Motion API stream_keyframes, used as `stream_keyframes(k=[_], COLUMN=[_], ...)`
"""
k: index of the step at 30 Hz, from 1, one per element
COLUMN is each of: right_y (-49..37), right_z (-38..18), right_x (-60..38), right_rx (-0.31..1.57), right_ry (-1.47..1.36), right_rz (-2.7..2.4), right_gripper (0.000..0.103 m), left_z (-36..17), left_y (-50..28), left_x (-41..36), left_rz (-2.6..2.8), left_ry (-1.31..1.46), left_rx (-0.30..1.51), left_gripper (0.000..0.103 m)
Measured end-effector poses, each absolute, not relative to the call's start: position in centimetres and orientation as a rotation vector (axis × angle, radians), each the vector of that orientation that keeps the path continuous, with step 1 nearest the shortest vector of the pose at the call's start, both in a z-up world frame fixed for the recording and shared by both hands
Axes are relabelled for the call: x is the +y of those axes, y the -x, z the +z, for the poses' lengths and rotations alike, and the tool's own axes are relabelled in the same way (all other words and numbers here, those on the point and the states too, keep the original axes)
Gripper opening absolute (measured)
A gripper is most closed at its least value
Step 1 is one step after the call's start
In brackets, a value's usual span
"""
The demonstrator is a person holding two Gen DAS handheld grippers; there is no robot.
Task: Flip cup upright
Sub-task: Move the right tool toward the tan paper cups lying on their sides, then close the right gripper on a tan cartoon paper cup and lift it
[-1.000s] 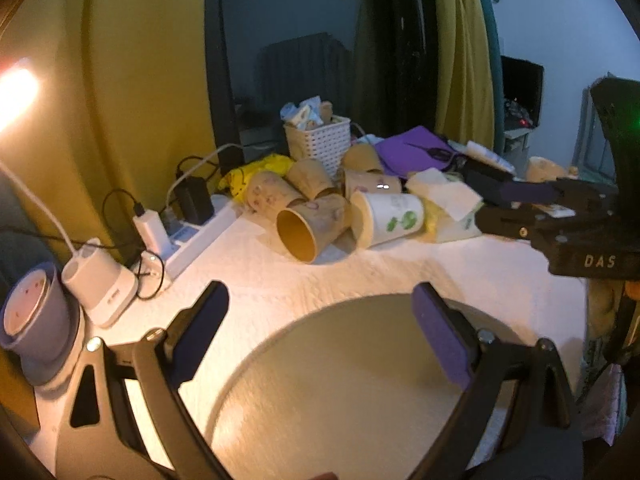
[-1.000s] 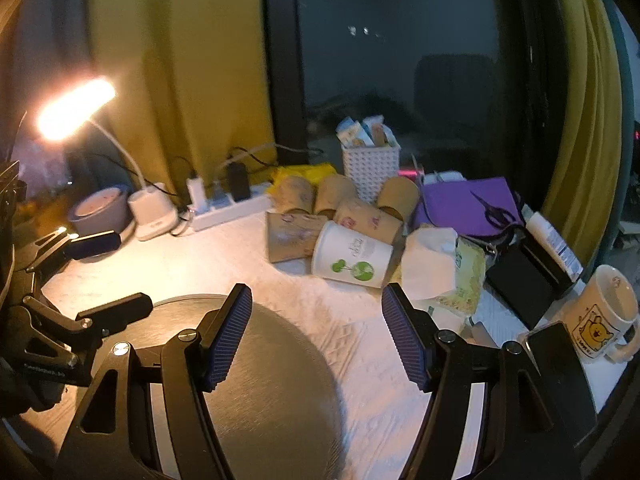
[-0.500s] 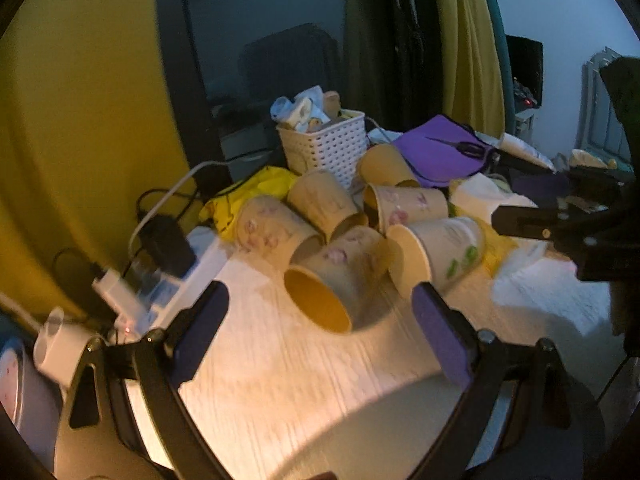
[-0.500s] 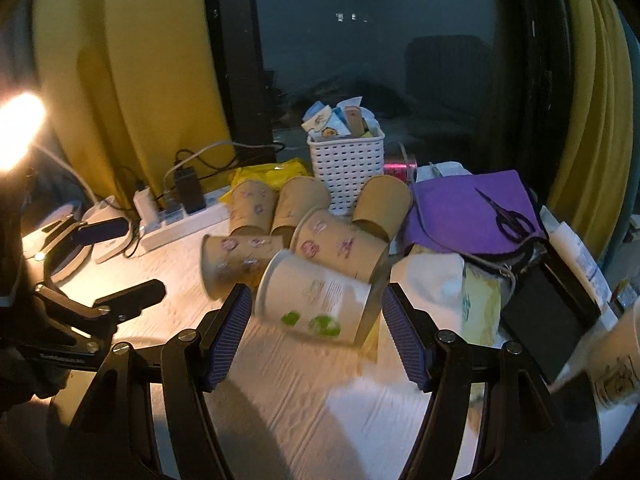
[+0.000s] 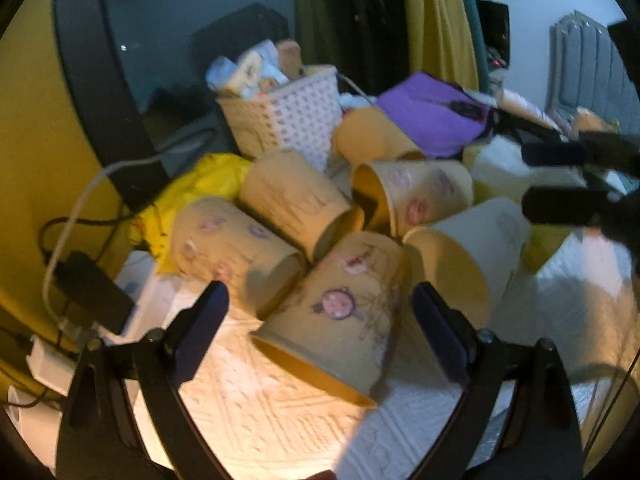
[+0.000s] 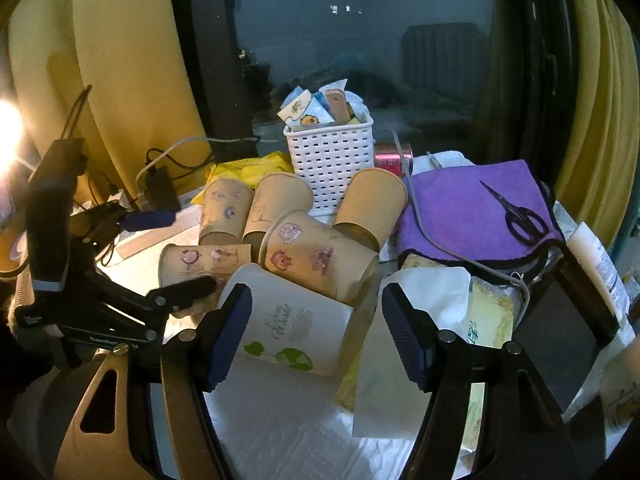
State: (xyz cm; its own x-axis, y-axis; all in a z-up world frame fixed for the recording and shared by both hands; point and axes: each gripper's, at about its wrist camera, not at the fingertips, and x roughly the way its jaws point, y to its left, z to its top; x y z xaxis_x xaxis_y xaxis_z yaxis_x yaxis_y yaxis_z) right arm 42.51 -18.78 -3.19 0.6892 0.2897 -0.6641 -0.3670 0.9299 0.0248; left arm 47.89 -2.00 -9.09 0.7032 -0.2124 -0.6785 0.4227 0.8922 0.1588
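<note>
Dark window (image 6: 360, 40), yellow curtains (image 6: 600, 100), glaring lamp (image 6: 8, 128).

left gripper (image 5: 318, 314): jaws spread wide, empty | right gripper (image 6: 316, 330): jaws spread wide, empty

place: home, cluttered desk by a night window | cues: yellow curtains (image 6: 600, 120) | white plastic basket (image 6: 330, 160) stuffed with snack packets | power strip (image 5: 52, 356) with plugged chargers | purple cloth (image 6: 468, 208) with scissors (image 6: 520, 216) on it | radiator (image 5: 580, 68) | lit lamp (image 6: 8, 128) | white cloth-covered tabletop (image 6: 288, 420)
</note>
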Motion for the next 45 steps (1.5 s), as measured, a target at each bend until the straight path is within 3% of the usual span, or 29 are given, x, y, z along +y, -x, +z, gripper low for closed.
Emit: stream_keyframes(k=[5, 7, 22, 45], right_y=[-42.9, -42.9, -40.6, -27.1], right_z=[-3.7, -3.8, -2.6, -0.8], right_x=[-18.8, -18.8, -18.0, -17.8], right_rx=[0.732, 0.732, 0.716, 0.737], right_ry=[0.111, 0.112, 0.101, 0.112], right_rz=[0.366, 0.366, 0.394, 0.432], right_gripper=[0.071, 0.071, 0.071, 0.071], left_z=[-10.0, -10.0, -7.4, -3.7], left_y=[-47.9, -47.8, -43.8, -23.3], left_x=[-2.4, -2.3, 0.3, -0.5], left_rz=[-0.368, -0.386, -0.367, -0.437], left_ry=[-0.368, -0.374, -0.270, -0.036], left_rx=[0.734, 0.733, 0.741, 0.700], left_gripper=[0.093, 0.083, 0.082, 0.082])
